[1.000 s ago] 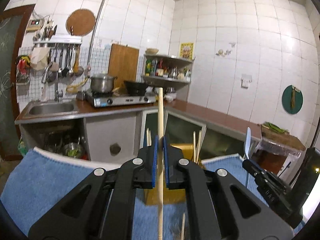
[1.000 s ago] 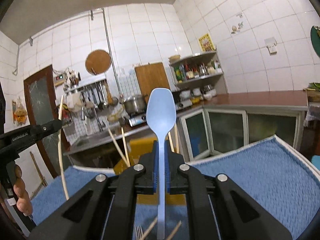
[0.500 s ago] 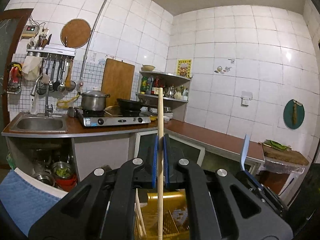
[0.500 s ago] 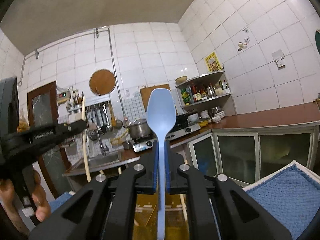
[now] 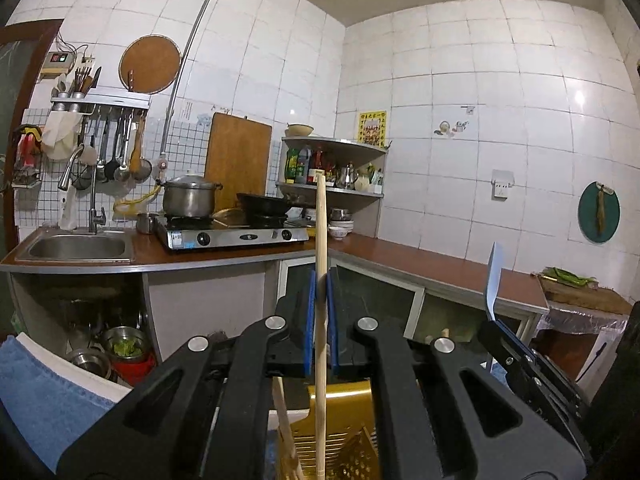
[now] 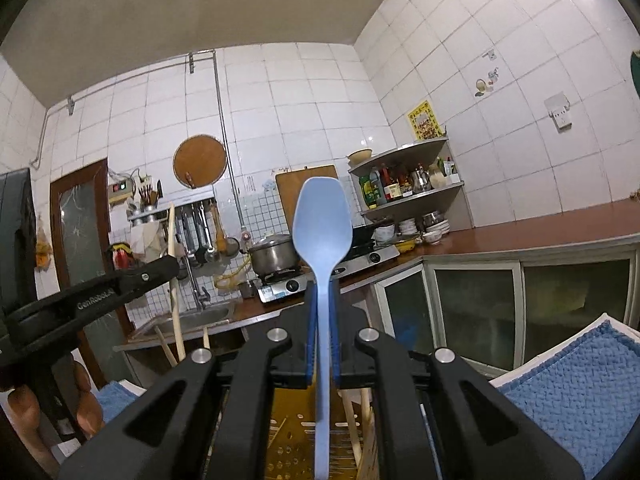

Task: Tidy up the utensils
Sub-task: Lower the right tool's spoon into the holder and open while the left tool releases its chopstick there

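My left gripper [image 5: 320,280] is shut on a wooden chopstick [image 5: 321,240] that stands upright; its lower end hangs over a yellow perforated utensil holder [image 5: 340,444] with other wooden sticks in it. My right gripper [image 6: 323,316] is shut on a light blue spoon [image 6: 322,224], bowl up, its handle reaching down over the same yellow holder [image 6: 288,440]. In the left wrist view the right gripper [image 5: 490,320] shows at the right with the blue spoon [image 5: 493,276]. In the right wrist view the left gripper [image 6: 172,266] shows at the left, held by a hand [image 6: 24,408].
A blue towel [image 6: 572,392] covers the white table [image 5: 104,384] around the holder. Behind are a brown counter [image 5: 420,256] with a sink [image 5: 76,246], a gas stove [image 5: 232,234] with a pot, and a corner shelf [image 5: 332,168] of bottles.
Both grippers have moved forward over the yellow holder, still gripping the chopstick and the spoon. The blue towel has slid out to the frame edges and the holder now lies under the fingers.
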A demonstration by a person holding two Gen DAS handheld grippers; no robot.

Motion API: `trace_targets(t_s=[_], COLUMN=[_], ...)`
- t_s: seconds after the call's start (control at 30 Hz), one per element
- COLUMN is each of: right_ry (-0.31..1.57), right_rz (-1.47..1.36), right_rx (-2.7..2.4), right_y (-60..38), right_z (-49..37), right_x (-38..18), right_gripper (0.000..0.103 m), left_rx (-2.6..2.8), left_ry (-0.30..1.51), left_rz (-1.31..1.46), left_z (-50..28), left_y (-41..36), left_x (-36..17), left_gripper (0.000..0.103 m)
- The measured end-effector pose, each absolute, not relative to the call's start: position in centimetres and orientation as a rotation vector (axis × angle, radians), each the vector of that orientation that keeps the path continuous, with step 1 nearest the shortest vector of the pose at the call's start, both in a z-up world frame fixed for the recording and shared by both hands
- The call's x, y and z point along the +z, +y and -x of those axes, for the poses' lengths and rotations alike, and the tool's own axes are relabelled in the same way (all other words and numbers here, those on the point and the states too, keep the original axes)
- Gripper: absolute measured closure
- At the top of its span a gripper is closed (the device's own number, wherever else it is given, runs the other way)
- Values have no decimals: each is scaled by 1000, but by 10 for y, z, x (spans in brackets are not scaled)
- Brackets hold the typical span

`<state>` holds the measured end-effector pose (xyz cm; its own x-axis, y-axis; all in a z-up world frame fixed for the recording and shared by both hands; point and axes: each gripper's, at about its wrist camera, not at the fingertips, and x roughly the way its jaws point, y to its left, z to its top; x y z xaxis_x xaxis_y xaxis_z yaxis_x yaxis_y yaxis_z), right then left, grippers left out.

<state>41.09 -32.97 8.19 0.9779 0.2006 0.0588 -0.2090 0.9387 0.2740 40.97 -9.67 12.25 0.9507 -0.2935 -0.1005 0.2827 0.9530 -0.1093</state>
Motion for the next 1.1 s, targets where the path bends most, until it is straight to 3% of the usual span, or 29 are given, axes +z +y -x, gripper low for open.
trace_targets(t_s=[0.37, 1.0, 1.1], right_ry=[-28, 163, 231], right_rz=[-140, -106, -117], right_rx=[160, 180, 194], right_y=[-307, -321, -324], right_z=[-423, -399, -398], right_x=[56, 38, 41], right_gripper=[97, 95, 93], left_rx=[-270, -292, -279], left_ry=[132, 186, 233], left_rz=[71, 37, 32], left_z=[-416, -390, -387], left_y=[-96, -88, -82], left_x=[97, 100, 102], left_gripper=[99, 98, 81])
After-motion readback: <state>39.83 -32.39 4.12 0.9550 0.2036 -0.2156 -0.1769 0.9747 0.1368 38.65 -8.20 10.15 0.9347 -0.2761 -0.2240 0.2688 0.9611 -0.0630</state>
